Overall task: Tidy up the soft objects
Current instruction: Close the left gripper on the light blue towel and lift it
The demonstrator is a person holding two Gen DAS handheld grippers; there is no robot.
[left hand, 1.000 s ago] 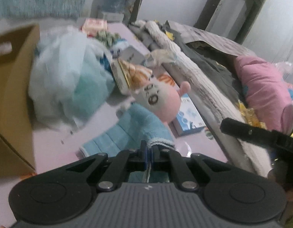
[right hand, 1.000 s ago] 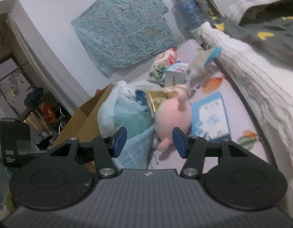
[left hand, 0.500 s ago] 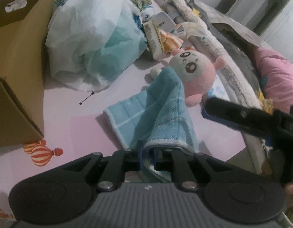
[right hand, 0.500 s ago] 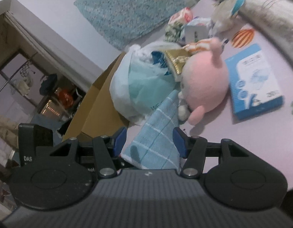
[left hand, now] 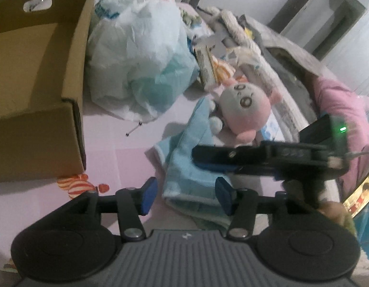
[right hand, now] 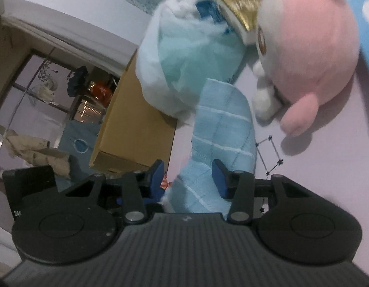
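A light blue checked towel [left hand: 189,167] lies rumpled on the pink mat, one end running up to a round pink-and-white plush toy [left hand: 244,110]. My left gripper [left hand: 186,197] hovers just above the towel's near fold. Its jaws are opening and the pads do not press the cloth. My right gripper [right hand: 188,178] reaches in from the right, low over the same towel [right hand: 222,129]. Its jaws are closing with the cloth between them, and a gap shows at the left pad. The plush toy [right hand: 304,47] lies just beyond it.
An open cardboard box [left hand: 36,95] stands at the left. A stuffed white plastic bag [left hand: 136,59] sits between the box and the plush toy, with a snack packet [left hand: 208,67] beside it. A pink pillow [left hand: 339,110] and bedding line the right side.
My left gripper was shut on the towel's edge and has now opened, letting it go. My right gripper has come down and in, its jaws narrowing around the towel.
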